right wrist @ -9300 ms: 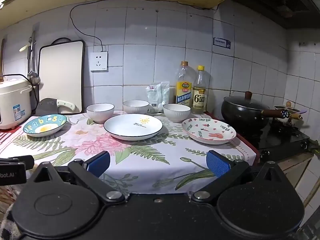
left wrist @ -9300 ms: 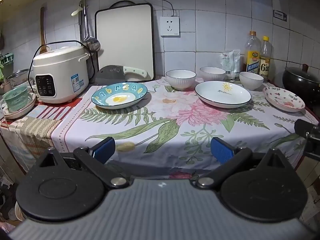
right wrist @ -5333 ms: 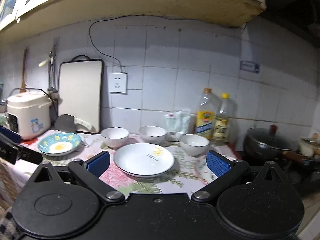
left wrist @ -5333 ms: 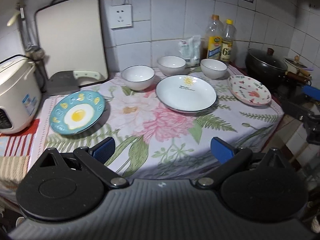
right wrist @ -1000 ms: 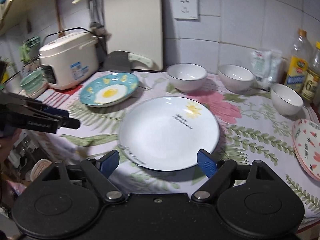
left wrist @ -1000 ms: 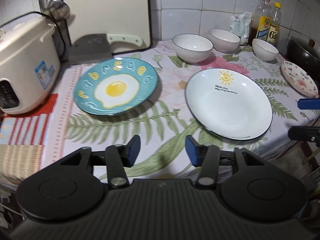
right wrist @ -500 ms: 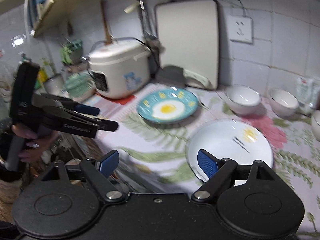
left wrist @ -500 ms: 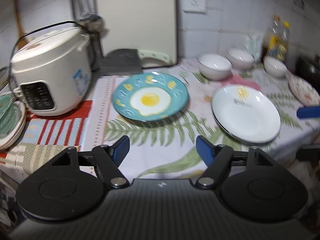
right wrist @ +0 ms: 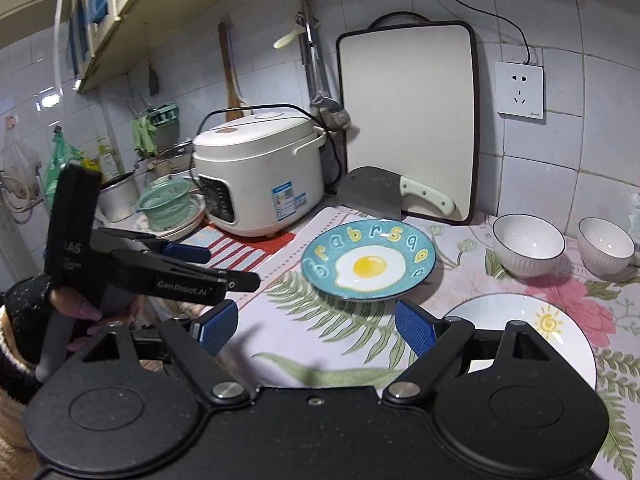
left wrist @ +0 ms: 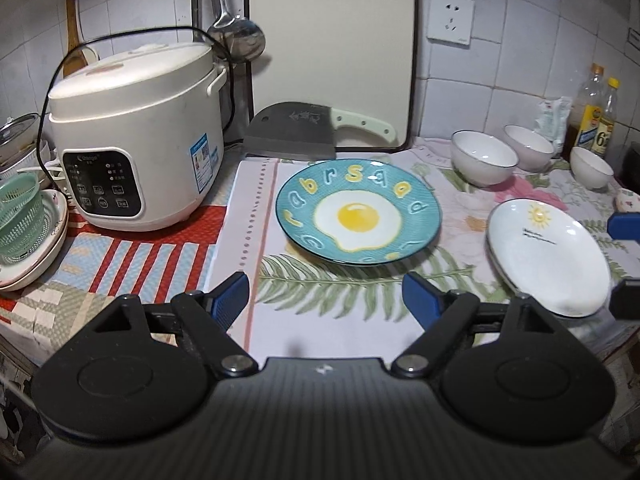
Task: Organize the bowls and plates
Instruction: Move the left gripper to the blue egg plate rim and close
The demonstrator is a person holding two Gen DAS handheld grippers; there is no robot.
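Note:
A teal plate [left wrist: 358, 216] with a fried-egg picture lies on the floral cloth, just ahead of my left gripper [left wrist: 326, 300]. Its jaws are opening and nothing is between them. To the right lies a white plate [left wrist: 548, 256] with a sun mark. Three white bowls [left wrist: 484, 162] stand in a row behind it. In the right wrist view my right gripper [right wrist: 316, 326] is open and empty, short of the teal plate [right wrist: 368, 266], with the white plate [right wrist: 532, 332] partly hidden behind its right finger. The left gripper [right wrist: 200, 264] shows there in a person's hand.
A white rice cooker [left wrist: 136, 128] stands left of the teal plate. A cleaver [left wrist: 296, 138] leans on the upright cutting board [left wrist: 332, 52] behind it. A green colander [left wrist: 20, 220] sits in stacked dishes at far left. Oil bottles [left wrist: 592, 112] stand at back right.
Both views have swung left toward the rice cooker, so the teal plate is now centred and the white plate lies to the right. The left jaws have spread wider.

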